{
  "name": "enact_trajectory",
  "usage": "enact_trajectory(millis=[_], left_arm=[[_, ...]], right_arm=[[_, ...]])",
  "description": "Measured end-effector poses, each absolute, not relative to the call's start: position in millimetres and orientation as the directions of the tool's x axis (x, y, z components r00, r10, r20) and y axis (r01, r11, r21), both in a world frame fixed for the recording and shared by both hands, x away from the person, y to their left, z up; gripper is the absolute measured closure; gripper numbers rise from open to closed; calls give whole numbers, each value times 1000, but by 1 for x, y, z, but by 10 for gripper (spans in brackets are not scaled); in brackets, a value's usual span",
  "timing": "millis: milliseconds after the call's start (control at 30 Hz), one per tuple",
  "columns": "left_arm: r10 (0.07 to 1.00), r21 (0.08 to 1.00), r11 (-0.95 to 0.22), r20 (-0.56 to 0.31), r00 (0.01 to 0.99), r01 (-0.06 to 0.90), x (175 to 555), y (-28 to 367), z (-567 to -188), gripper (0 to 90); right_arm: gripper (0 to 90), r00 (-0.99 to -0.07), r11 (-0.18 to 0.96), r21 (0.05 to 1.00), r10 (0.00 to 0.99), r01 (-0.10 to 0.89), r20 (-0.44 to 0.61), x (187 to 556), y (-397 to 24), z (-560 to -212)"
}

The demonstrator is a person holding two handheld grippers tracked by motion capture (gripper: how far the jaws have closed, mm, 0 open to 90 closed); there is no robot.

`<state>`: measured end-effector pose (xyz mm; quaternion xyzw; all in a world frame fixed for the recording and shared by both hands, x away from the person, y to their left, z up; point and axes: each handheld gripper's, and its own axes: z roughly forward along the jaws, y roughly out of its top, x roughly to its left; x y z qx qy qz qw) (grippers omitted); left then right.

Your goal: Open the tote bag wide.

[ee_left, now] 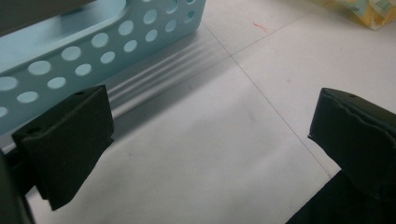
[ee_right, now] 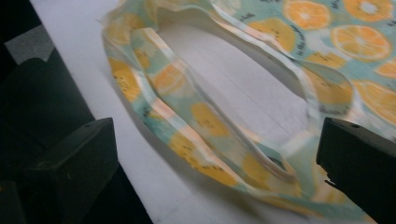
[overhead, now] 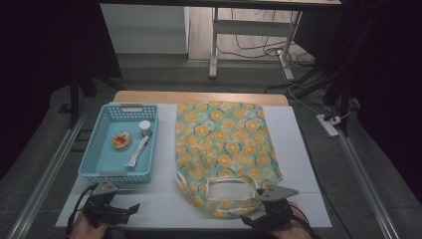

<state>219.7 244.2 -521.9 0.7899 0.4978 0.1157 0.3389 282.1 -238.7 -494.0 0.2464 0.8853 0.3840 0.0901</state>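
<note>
A tote bag [overhead: 224,139] printed with orange slices lies flat on the white mat, its looped handles [overhead: 226,191] toward me. My right gripper [overhead: 255,217] rests at the near edge just right of the handles. In the right gripper view it [ee_right: 210,158] stands open, and the handle strap [ee_right: 196,116] lies on the mat in the gap ahead, untouched. My left gripper [overhead: 124,211] sits at the near left, in front of the blue basket [overhead: 119,174]. It [ee_left: 210,135] is open over bare mat, with the basket's perforated wall [ee_left: 93,51] close by.
The basket holds a round red-and-yellow item [overhead: 121,141], a small white jar [overhead: 145,127] and a white tube [overhead: 138,152]. A corner of the bag [ee_left: 364,11] shows in the left gripper view. The mat's near edge runs right under both grippers.
</note>
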Motion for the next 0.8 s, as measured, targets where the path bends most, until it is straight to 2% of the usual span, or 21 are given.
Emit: enact_trajectory(millis=[567, 700, 733, 800], left_arm=[[864, 651, -278, -151, 480, 706, 220, 244, -522, 3], [865, 651, -278, -150, 479, 706, 220, 244, -522, 4], [865, 651, -278, -150, 479, 706, 220, 244, -522, 4], [865, 652, -278, -150, 479, 706, 220, 244, -522, 4]], right_arm=[[0, -933, 652, 699, 356, 293, 59, 271, -190, -499], [27, -941, 673, 685, 333, 278, 55, 270, -183, -501], [63, -944, 671, 697, 328, 254, 28, 269, -182, -499], [71, -946, 663, 709, 323, 242, 21, 268, -181, -496]])
